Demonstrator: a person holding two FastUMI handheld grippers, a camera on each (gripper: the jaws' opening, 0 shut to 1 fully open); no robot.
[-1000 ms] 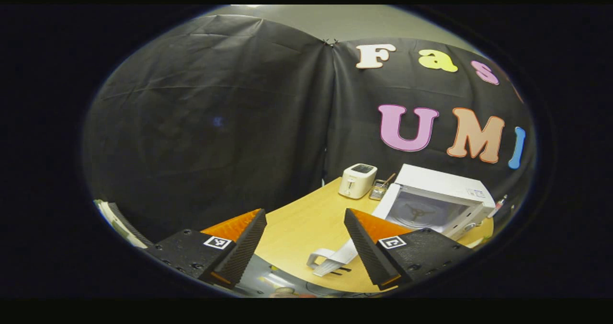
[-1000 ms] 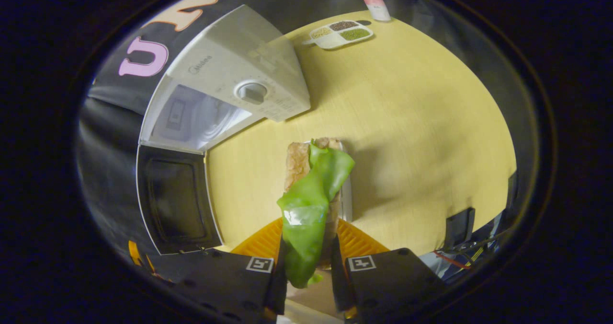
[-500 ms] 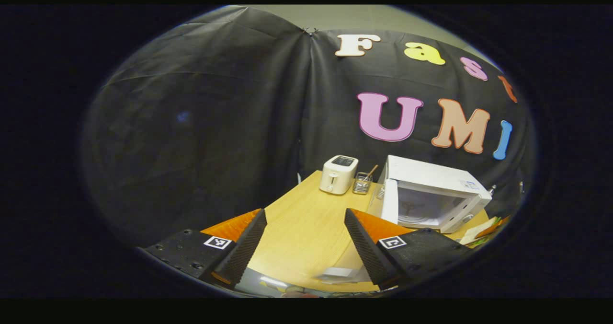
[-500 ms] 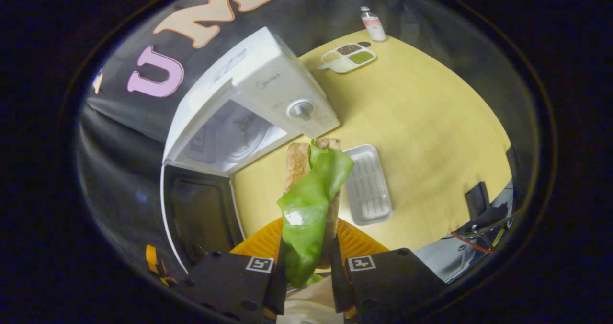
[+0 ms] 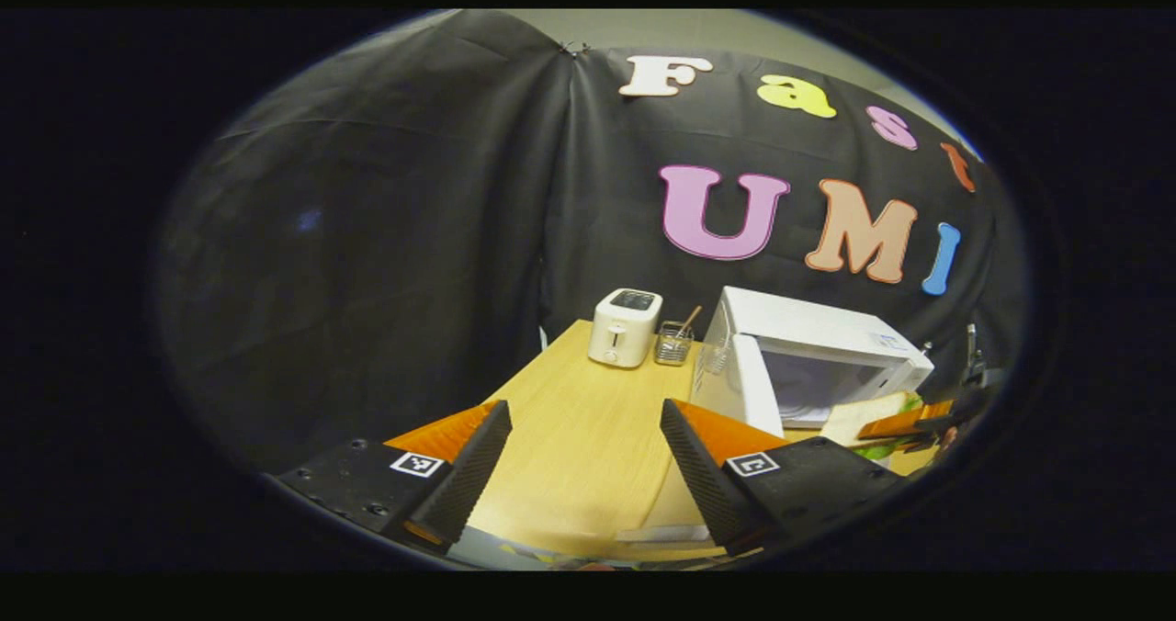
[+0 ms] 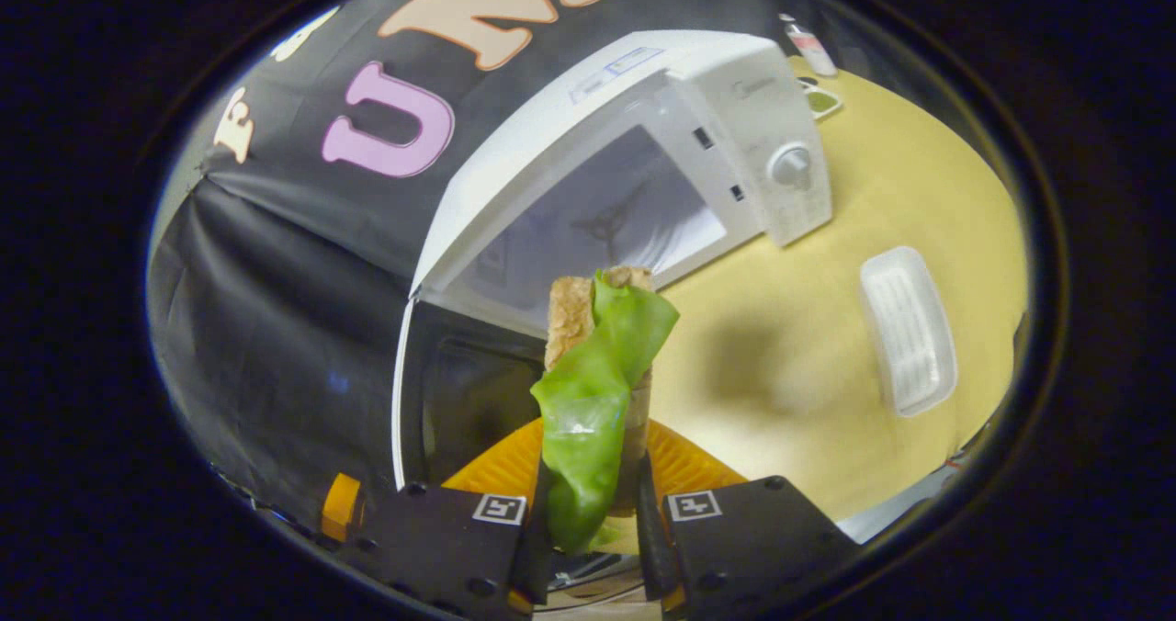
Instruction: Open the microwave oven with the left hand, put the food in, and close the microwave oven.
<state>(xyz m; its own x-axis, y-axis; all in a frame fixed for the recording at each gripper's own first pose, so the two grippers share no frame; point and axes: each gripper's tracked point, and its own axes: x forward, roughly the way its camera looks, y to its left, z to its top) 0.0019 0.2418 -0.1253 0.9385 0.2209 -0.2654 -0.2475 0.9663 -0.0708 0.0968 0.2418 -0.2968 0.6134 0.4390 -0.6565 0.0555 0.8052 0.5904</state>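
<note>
Fingers of the left gripper [image 5: 583, 474] are spread wide, holding nothing, level above the worktop [image 5: 588, 419]. Ahead to their right, the microwave oven [image 5: 818, 364] is already open.

Right gripper [image 6: 588, 534] fingers squeeze the food [image 6: 593, 391], pointing at the opening just ahead. Putting in and closing are left.

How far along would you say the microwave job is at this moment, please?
Done: the microwave stands with its door swung open and its cavity bare. In hand: the right gripper is shut on the sandwich, held in front of the opening but not yet inside. The left gripper is open and holds nothing. Left: set the sandwich inside, let go, then close the door.
</note>
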